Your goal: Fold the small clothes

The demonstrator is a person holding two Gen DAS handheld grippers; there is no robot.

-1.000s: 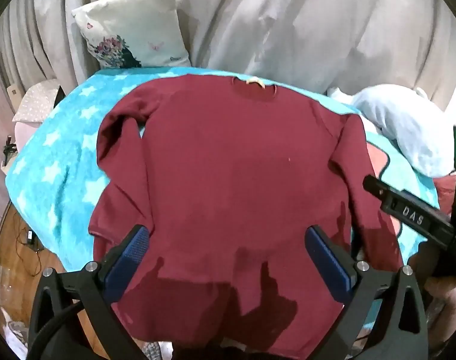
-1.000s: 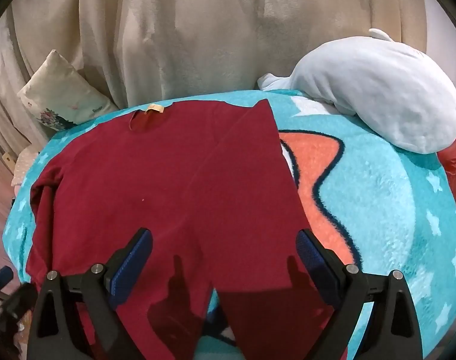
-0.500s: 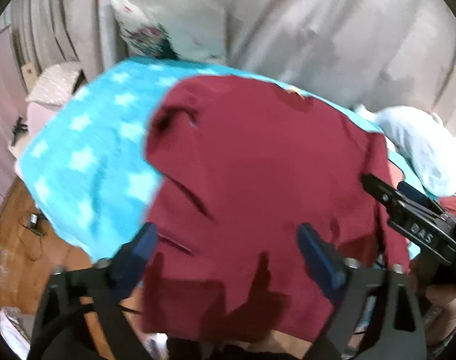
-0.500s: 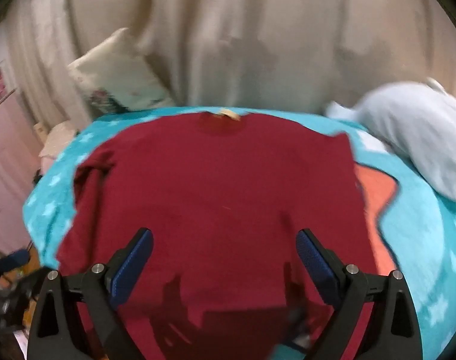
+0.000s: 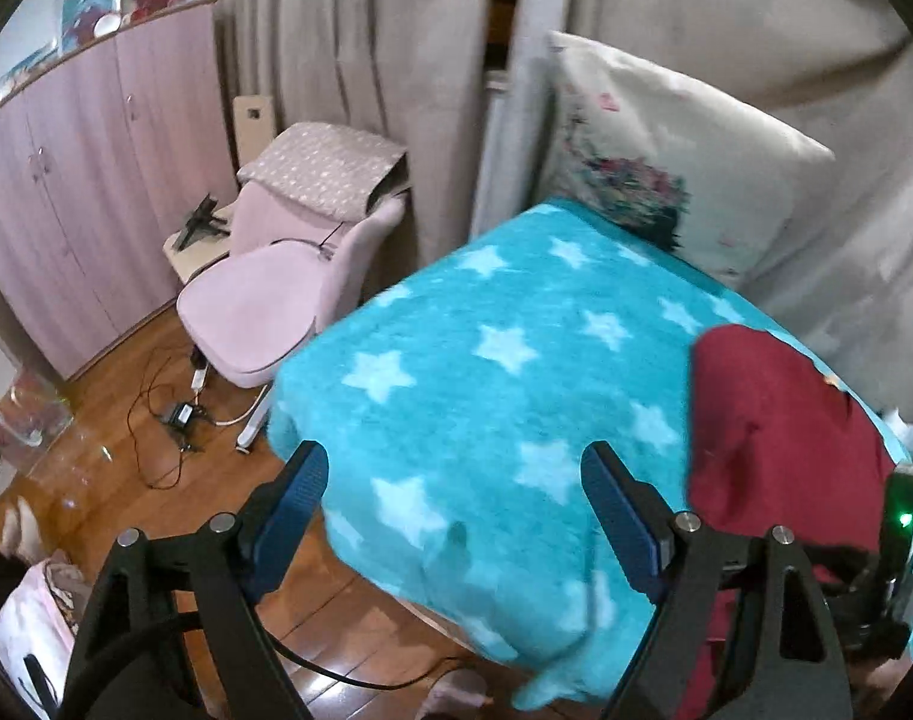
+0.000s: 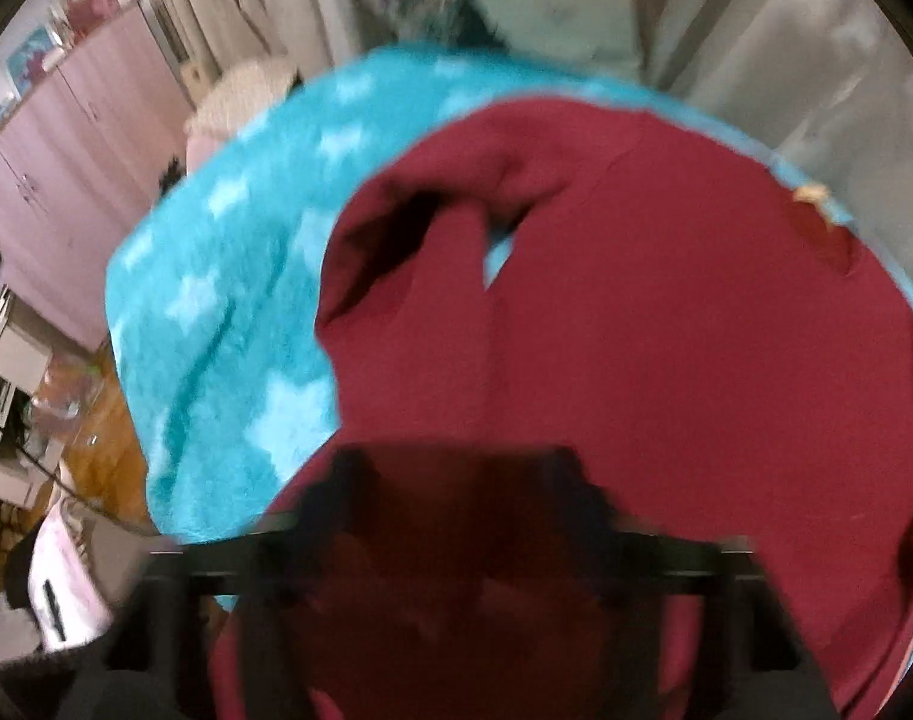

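Observation:
A dark red long-sleeved sweater (image 6: 666,330) lies spread on a turquoise blanket with pale stars (image 5: 486,360). Its left sleeve (image 6: 420,240) is bunched up near the shoulder. My right gripper (image 6: 456,468) hovers low over the sweater's lower part, heavily blurred. Its jaws are closing with red cloth lying between them, and I cannot make out whether the pads press on it. My left gripper (image 5: 453,462) stands open over bare blanket near the bed's left corner, with nothing between its fingers. In that view the sweater (image 5: 774,420) lies off to the right.
A floral pillow (image 5: 666,150) leans on beige curtains (image 5: 348,48) behind the bed. Left of the bed stand a pink chair (image 5: 264,312) and pink wardrobe (image 5: 84,180), with cables (image 5: 180,414) on the wood floor. A black housing with a green light (image 5: 900,522) is at the right edge.
Both grippers have swung left. The left one has left the sweater and now hangs over bare blanket at the bed's corner. The right one's jaws have narrowed over the sweater.

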